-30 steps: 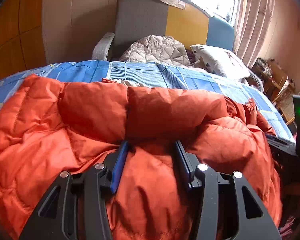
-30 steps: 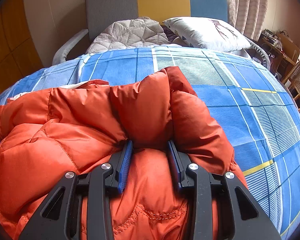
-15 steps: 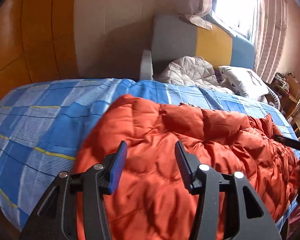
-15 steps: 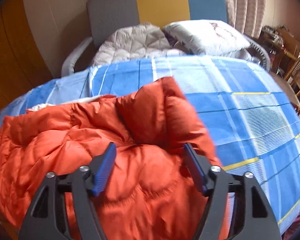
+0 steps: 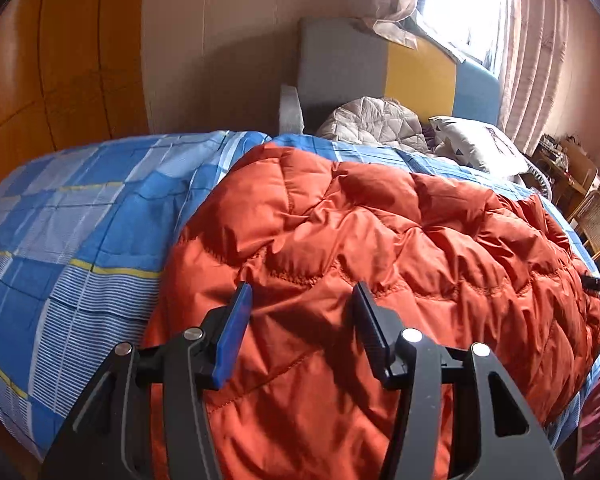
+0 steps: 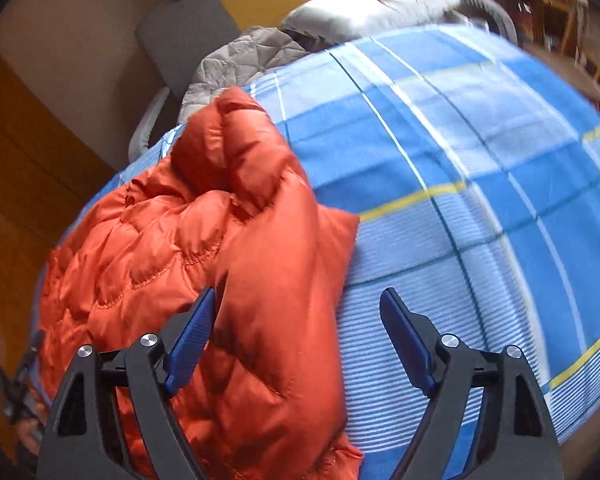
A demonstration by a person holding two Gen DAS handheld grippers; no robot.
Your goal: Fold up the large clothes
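The orange down jacket (image 5: 380, 248) lies bunched on the bed (image 5: 80, 216), one fold apparently made; flattening and further folds seem left. Left tool (image 5: 300, 320) and right tool (image 6: 296, 328) both gape apart, gripping nothing, jacket toward twelve o'clock.

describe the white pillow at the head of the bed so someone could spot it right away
Start at the bed with the blue checked sheet and follow it to the grey, yellow and blue headboard. The white pillow lies below its blue panel, right of a grey quilted blanket; only it has small dark triangles.
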